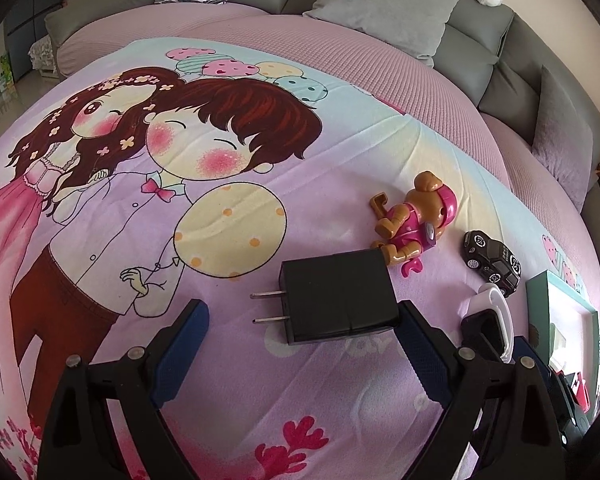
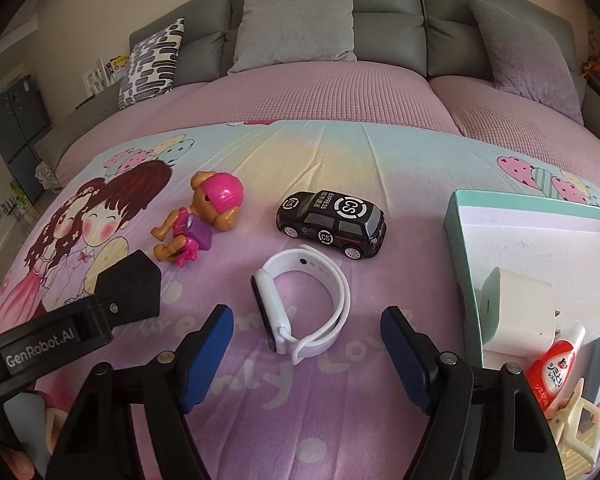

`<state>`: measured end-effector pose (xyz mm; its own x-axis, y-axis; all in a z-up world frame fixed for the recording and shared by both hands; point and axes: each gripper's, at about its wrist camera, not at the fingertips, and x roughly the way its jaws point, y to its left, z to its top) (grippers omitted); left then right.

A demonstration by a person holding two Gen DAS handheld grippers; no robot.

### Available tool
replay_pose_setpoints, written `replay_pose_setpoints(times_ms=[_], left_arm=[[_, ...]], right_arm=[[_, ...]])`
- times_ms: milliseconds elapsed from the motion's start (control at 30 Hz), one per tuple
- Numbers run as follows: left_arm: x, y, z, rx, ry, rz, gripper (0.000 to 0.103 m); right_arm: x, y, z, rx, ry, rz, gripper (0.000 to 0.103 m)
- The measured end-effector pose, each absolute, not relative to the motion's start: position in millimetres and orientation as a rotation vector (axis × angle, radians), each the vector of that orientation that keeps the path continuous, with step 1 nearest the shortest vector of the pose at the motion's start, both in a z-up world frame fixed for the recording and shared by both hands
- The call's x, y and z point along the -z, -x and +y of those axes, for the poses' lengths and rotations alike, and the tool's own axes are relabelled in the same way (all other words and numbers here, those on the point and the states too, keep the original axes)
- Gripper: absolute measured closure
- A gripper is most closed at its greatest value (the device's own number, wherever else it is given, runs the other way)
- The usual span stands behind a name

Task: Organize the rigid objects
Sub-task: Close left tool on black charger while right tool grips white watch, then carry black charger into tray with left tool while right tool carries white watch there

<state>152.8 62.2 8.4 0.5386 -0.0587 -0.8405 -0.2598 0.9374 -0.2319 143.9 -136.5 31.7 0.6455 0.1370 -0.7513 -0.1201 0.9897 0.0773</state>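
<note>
A black plug charger lies flat on the printed bedsheet, prongs to the left. My left gripper is open around it, its right finger close to the charger's corner. In the right wrist view a white smartwatch rests on its side between the open fingers of my right gripper; the pads stand apart from it. Beyond lie a brown and pink toy dog on its side and a black toy car. The dog, car and watch also show in the left wrist view.
A teal-rimmed box at the right holds a white charger and a red and white tube, with a cream hair clip beside them. Grey cushions line the back of the sofa bed.
</note>
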Motion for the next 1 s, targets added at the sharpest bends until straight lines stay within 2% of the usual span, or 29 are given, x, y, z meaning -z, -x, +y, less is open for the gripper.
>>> replay_pose_setpoints(times_ms=[67, 233, 300, 333, 367, 733, 1000], left_arm=[[-8.6, -154.0, 60.6, -0.114, 0.348, 1.001, 0.014], [-10.2, -155.6, 54.6, -0.078, 0.342, 0.999, 0.031], [-11.1, -155.8, 53.8, -0.066, 0.349, 0.994, 0.033], [-11.3, -155.8, 53.5, -0.062, 0.347, 0.993, 0.033], [-11.6, -155.8, 53.1, -0.059, 0.345, 0.993, 0.033], [-23.7, -151.7, 51.9, -0.024, 0.361, 0.943, 0.033], [-43.4, -145.1, 48.9, -0.003, 0.357, 0.88, 0.033]], right_arm=[[-31.5, -143.9, -137.0, -0.143, -0.025, 0.855, 0.027], [-32.1, -144.1, -141.5, -0.121, -0.032, 0.848, 0.037], [-32.7, -143.9, -142.8, -0.123, -0.036, 0.848, 0.04], [-33.5, -143.5, -143.1, -0.119, -0.034, 0.844, 0.044], [-35.2, -142.8, -142.7, -0.12, -0.031, 0.836, 0.055], [-42.6, -139.1, -147.4, -0.135, -0.074, 0.825, 0.055], [-68.4, -128.5, -154.9, -0.125, -0.083, 0.757, 0.055]])
